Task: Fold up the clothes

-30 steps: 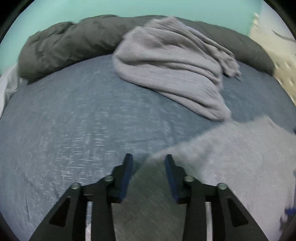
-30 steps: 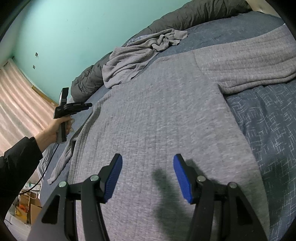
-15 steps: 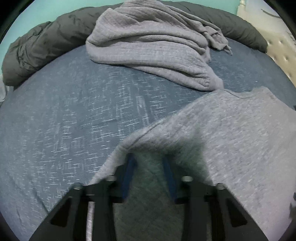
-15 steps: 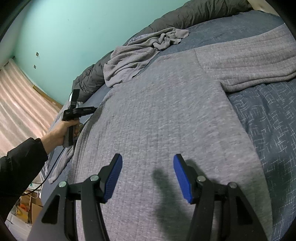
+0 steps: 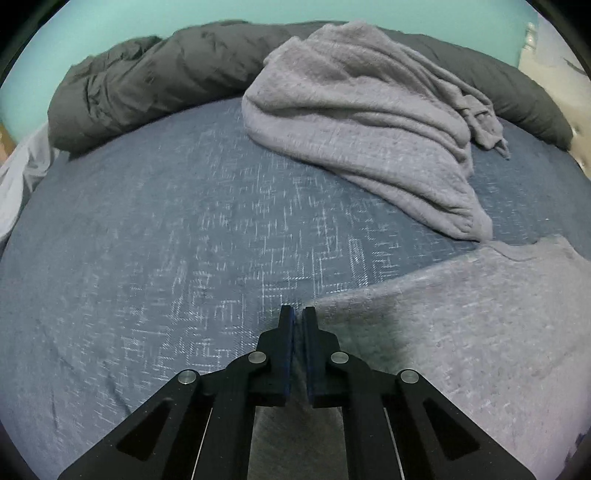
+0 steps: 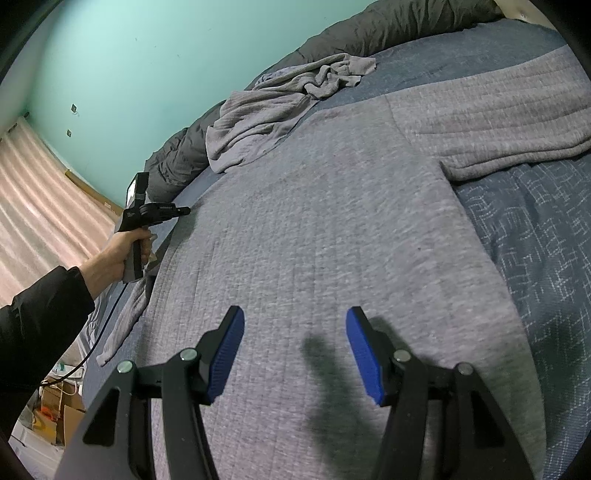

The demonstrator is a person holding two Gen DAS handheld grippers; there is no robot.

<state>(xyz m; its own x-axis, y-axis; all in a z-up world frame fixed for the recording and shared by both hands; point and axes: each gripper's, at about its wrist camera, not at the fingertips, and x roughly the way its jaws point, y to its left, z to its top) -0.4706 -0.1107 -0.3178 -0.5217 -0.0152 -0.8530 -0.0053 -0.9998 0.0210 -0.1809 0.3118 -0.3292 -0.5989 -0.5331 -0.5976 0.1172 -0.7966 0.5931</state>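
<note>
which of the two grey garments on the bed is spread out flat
The grey sweater under the open right gripper, smoothed across the blue sheet. The other grey garment lies crumpled in a heap against the dark duvet.

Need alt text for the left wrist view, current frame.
The left gripper, fingers closed, pinches the edge of a flat grey sweater on a blue patterned bedsheet. Beyond lie a crumpled grey garment and a dark grey duvet against a teal wall.

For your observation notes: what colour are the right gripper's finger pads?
Bright blue pads on a black frame, clearest in the right wrist view.
</note>
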